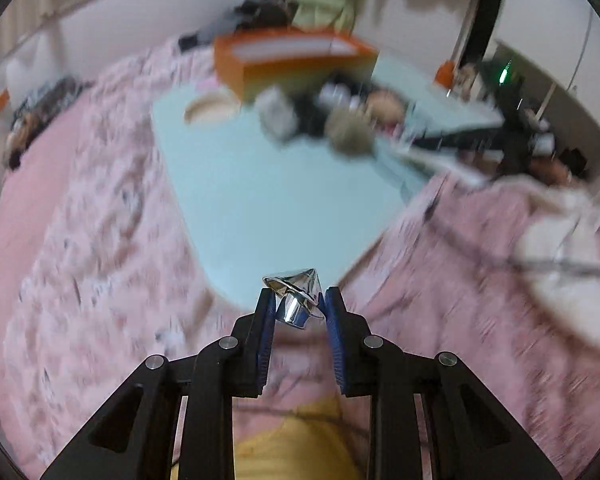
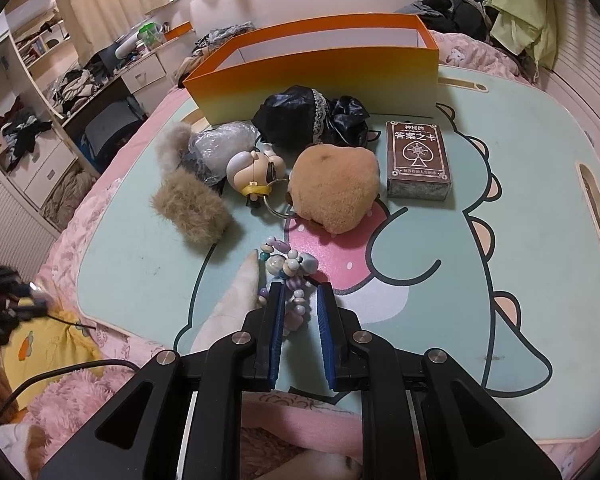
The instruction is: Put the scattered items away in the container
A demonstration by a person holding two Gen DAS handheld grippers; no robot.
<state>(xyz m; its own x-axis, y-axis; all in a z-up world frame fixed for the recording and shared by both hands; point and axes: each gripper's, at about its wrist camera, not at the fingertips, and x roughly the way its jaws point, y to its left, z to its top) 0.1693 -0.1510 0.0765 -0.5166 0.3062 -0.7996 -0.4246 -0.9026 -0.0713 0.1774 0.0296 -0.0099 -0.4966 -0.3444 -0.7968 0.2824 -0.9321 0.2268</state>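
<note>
Left gripper (image 1: pixel 297 300) clamped on a shiny silver cone (image 1: pixel 296 296) above the mint-green lap tray (image 1: pixel 260 200), right gripper (image 2: pixel 299 296) pinched shut on a pastel bead bracelet (image 2: pixel 290 276) lying on the tray, orange container (image 2: pixel 320 64) at the tray's far edge.

Orange open-topped box (image 2: pixel 320 68) stands upright at the mat's far edge, with black lace-trimmed cloth (image 2: pixel 312 120), card deck (image 2: pixel 418 160), tan plush (image 2: pixel 336 188), figurine keychain (image 2: pixel 256 172), fur pieces (image 2: pixel 190 212) and bead bracelet (image 2: pixel 288 272) scattered before it; a chrome cone-shaped piece (image 1: pixel 296 296) is held aloft.
</note>
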